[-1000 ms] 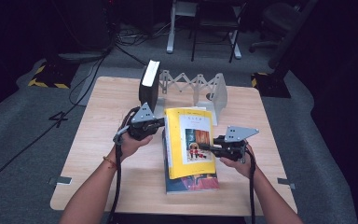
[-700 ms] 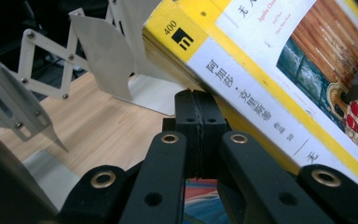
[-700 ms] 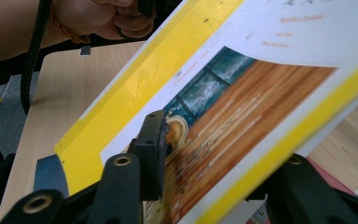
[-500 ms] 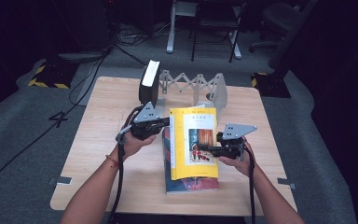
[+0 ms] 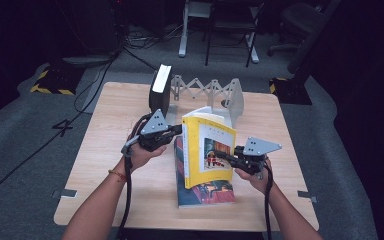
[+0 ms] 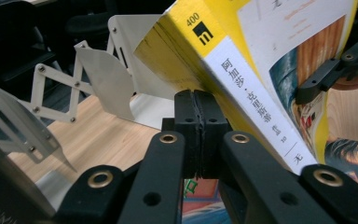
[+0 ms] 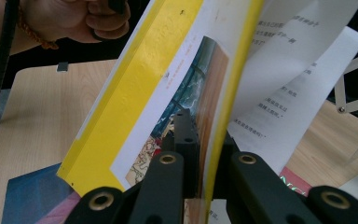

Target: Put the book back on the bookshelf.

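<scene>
since the earlier pictures the yellow book (image 5: 207,150) has come up off the red and blue book (image 5: 205,192) under it and now stands tilted on its lower edge, and the right gripper's jaws have just been closing with the yellow cover between them. going from left to right in the high view, a black book (image 5: 160,90) stands upright at the far left end of the white folding book rack (image 5: 215,92) near the back of the wooden table (image 5: 105,165). in front of it the person's left hand (image 5: 142,155) holds the left gripper (image 5: 180,131), which meets the yellow book at its spine near the top left corner. in the left gripper view its two black jaws are pressed flat together with nothing between them, and their tips sit right at the yellow book's (image 6: 242,60) white spine, with the rack (image 6: 98,65) behind. next comes the yellow book itself, in the middle of the table, its front cover facing the person and its white pages fanning open at the top. the red and blue book lies flat below it. on the right, the right gripper (image 5: 219,155) comes in from the side and pinches the front cover. in the right gripper view the jaws are clamped on the edge of that yellow cover (image 7: 168,93), and loose white pages (image 7: 289,84) hang behind it.
</scene>
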Available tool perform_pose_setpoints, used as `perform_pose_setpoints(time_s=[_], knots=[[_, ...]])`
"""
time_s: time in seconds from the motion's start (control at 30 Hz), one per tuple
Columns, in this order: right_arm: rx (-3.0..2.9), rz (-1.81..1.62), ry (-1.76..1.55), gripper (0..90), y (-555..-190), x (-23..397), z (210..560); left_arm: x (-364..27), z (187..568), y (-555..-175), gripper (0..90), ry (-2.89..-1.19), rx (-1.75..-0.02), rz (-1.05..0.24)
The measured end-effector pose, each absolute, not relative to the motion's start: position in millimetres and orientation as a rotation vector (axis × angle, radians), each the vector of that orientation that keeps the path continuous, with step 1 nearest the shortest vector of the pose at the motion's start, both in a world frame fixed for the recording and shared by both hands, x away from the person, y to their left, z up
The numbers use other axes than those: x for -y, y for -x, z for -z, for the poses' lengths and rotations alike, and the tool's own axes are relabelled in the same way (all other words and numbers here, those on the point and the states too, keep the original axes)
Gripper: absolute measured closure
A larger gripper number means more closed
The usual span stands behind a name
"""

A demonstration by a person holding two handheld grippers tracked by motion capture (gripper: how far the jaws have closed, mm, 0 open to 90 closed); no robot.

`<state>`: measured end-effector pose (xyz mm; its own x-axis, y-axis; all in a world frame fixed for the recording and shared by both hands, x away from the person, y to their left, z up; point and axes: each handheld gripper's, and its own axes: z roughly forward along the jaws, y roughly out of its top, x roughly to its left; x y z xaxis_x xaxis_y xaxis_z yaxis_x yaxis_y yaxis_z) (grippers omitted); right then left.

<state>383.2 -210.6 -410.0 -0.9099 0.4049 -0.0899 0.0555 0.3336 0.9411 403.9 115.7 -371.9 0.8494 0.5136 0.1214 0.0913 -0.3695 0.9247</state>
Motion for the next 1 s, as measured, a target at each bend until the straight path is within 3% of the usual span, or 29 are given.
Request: perform_pose_setpoints(time_s=[0.57, 0.73, 0.77, 1.0], knots=[[-2.248, -1.608, -0.379, 87.6, -373, 210, 412, -127, 397, -359, 61.3, -2.005, -0.474, -0.402], [-2.238, -1.604, -0.377, 87.5, -369, 211, 412, -128, 403, -341, 49.7, -2.008, -0.477, -0.368], [-2.236, -1.6, -0.374, 87.5, -368, 211, 412, -128, 404, -339, 43.7, -2.011, -0.478, -0.365], [-2.226, -1.593, -0.376, 87.4, -366, 212, 412, -118, 412, -321, 34.7, -2.046, -0.463, -0.297]])
